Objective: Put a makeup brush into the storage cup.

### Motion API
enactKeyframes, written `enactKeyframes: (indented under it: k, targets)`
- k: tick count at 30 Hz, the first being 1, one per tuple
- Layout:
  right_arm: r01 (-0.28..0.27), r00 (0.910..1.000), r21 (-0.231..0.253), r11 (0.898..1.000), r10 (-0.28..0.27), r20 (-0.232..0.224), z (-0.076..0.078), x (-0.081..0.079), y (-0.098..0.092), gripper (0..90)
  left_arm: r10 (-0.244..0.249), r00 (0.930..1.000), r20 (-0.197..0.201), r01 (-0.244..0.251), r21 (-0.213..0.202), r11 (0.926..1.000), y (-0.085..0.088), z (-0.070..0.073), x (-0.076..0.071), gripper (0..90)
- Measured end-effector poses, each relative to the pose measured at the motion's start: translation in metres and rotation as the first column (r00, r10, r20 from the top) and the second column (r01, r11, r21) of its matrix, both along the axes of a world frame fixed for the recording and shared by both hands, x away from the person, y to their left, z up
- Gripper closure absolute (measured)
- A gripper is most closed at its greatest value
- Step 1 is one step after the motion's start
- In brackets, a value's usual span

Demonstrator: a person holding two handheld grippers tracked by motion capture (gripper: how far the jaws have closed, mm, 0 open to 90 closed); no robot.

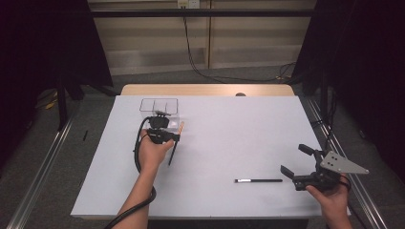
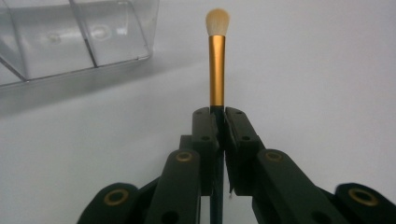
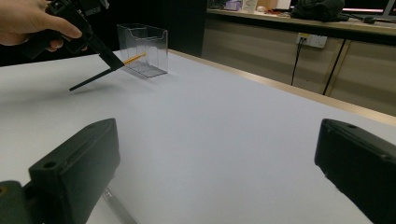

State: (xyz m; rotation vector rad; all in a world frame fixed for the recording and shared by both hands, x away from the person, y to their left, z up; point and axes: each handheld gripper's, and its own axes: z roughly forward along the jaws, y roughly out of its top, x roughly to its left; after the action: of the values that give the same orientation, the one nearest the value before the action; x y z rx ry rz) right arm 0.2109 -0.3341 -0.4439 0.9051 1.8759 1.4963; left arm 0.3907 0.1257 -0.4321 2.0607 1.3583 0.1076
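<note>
White table [image 1: 229,143] w/ wooden far edge, grey floor, dark curtains both sides, cables down the back wall. Brush handle mostly hidden btwn the jaws in left gripper view; its bristle tip is blurry. Left gripper [image 2: 219,122] clamped on makeup brush [image 2: 216,70], gold ferrule pointing fwd, held above table just beside clear organizer box [image 1: 159,109]. Right gripper [image 1: 297,164] jaws wide apart, nothing in them, near table's right edge. Black pencil [image 1: 258,181] lies flat just left of it, well apart from box.
</note>
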Motion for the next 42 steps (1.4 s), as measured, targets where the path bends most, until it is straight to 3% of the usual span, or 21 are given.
enactKeyframes:
  k: [9,11,20,24,26,32,42]
  targets:
    - [-0.005,1.0000,-0.004,1.000,0.005,0.002,0.000,0.000,0.001,0.0,-0.005,0.9972,0.075,0.010,-0.060,0.9982,0.000,0.007,-0.004,83.6]
    - [-0.007,1.0000,-0.004,1.000,0.007,0.001,0.000,0.000,0.001,0.0,-0.004,0.9948,0.102,0.010,-0.059,0.9982,0.000,0.009,-0.006,83.6]
    - [-0.004,1.0000,-0.005,1.000,0.004,0.002,0.000,0.000,0.001,0.0,0.025,0.9798,0.199,0.001,-0.128,0.9918,0.005,0.012,-0.010,83.6]
    - [-0.005,1.0000,-0.004,1.000,0.005,0.002,0.000,0.000,0.001,0.0,0.038,0.9685,0.246,0.002,-0.158,0.9874,0.005,0.016,-0.012,83.6]
    - [-0.005,1.0000,-0.005,1.000,0.005,0.000,-0.001,0.000,0.001,0.0,0.035,0.9584,0.283,0.013,-0.167,0.9858,0.004,0.018,-0.014,83.6]
    - [-0.009,1.0000,-0.007,1.000,0.009,-0.002,-0.001,0.001,0.001,0.0,0.051,0.9436,0.327,0.015,-0.196,0.9804,0.004,0.022,-0.015,83.5]
    - [-0.011,0.9999,-0.010,1.000,0.011,-0.007,-0.001,0.001,0.002,0.0,0.093,0.8992,0.428,0.004,-0.219,0.9756,0.006,0.028,-0.019,83.6]
